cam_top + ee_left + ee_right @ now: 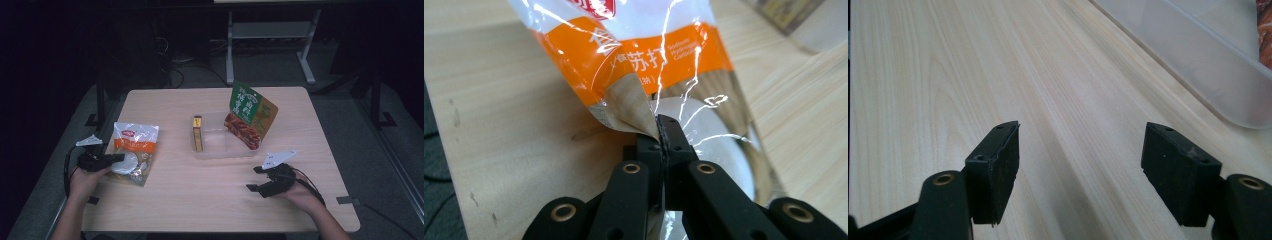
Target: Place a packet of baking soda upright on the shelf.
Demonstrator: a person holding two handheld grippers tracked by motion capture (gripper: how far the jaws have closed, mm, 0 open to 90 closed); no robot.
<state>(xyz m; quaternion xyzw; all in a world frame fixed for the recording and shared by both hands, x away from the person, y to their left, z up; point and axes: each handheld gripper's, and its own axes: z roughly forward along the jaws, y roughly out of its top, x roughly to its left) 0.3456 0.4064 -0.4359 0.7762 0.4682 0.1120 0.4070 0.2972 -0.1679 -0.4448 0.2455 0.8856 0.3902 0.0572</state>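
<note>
I'm working over the table (200, 200), where the orange-and-white bag (134, 150) lies flat near its left edge, well apart from the clear tray (220, 150) in the middle. I judge the bag light, floppy and slick: thin crinkly film around a soft white filling, so it should sag and swing when lifted. My left gripper (663, 131) is clamped tight on a pinched fold of film at the bag's near end, a sensible hold. My right gripper (1079, 167) rests wide open with nothing between its jaws.
</note>
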